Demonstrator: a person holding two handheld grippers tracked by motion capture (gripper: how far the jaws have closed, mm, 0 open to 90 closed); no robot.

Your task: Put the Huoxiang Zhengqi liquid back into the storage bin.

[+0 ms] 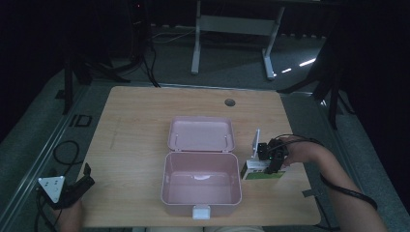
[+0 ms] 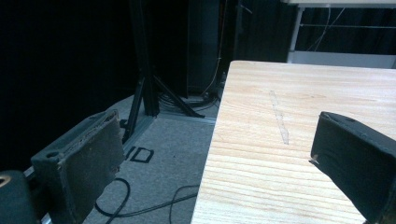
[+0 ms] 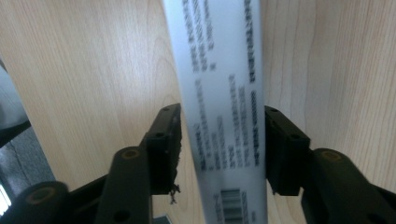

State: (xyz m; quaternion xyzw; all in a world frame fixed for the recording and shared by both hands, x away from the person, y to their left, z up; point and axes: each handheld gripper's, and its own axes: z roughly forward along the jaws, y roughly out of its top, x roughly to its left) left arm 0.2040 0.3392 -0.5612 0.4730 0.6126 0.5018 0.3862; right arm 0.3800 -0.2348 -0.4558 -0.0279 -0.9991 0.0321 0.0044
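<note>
Beside the open pink case (image 1: 200, 188), on the counter (image 1: 135, 135), the right gripper (image 1: 270, 162) has its fingers (image 3: 163, 149) closed on a white-and-green carton (image 1: 258, 171). The left gripper (image 1: 72, 191) idles, fingers spread. Such a narrow pinch may let the carton twist free.

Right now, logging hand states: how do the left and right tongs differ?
The left tongs are open and empty; the right tongs are closed on a white printed box. The left sits at the table's near-left edge, the right beside the open pink case. Both have black jaws.
</note>
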